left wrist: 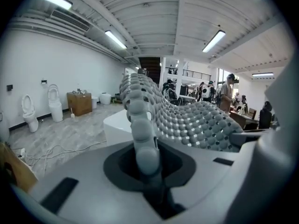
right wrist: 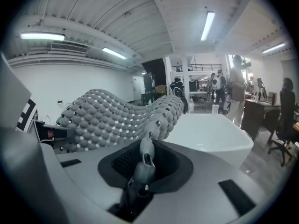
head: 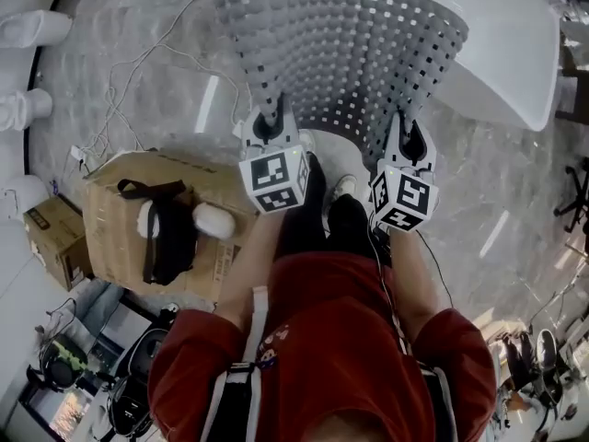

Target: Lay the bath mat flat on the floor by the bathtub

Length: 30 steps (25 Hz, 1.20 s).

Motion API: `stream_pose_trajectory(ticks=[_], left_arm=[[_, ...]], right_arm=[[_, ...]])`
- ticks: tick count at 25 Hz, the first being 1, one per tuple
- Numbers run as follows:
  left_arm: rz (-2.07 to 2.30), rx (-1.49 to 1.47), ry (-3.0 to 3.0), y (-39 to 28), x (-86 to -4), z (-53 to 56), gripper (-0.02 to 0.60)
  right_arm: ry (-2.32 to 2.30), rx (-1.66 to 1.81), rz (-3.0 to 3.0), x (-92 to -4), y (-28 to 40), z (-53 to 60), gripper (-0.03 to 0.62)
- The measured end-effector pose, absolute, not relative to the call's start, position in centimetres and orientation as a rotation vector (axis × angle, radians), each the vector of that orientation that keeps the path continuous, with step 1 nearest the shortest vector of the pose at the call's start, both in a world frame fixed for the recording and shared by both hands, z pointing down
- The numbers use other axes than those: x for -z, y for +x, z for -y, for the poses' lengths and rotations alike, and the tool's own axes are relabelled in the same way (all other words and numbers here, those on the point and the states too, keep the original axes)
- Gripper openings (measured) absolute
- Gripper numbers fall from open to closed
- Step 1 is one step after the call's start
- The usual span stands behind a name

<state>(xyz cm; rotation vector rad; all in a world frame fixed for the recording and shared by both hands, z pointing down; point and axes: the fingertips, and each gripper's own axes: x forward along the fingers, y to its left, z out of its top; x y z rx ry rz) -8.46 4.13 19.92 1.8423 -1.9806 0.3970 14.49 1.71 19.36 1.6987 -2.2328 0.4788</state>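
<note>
**A:** Head view: where's the mat?

**B:** The mat [head: 345, 53] is spread between the left gripper [head: 269, 122] and the right gripper [head: 411, 138]. It's held out above the floor [head: 138, 81], with its far end by the tub [head: 502, 63]. A box [head: 110, 215] sits off to the left.

**A:** Left gripper view?

**B:** The jaws are clamped on the mat's near edge. The mat arches up and away, with the tub behind it.

**A:** Right gripper view?

**B:** The jaws are pinched on a mat corner. The rest of the mat humps to the left, and the tub is on the right.
</note>
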Motion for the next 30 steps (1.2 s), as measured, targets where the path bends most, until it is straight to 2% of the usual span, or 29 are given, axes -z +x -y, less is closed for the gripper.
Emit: stream_pose_trajectory(ticks=[11, 30], left_arm=[[1.893, -0.576, 1.731, -14.2, -32.7, -1.1, 0.055], [1.701, -0.828, 1.670, -20.7, -62.5, 3.3, 0.055]], right_arm=[[1.599, -0.643, 2.105, -32.1, 9.0, 0.5, 0.075], [1.448, -0.770, 1.877, -62.1, 3.6, 3.0, 0.074]])
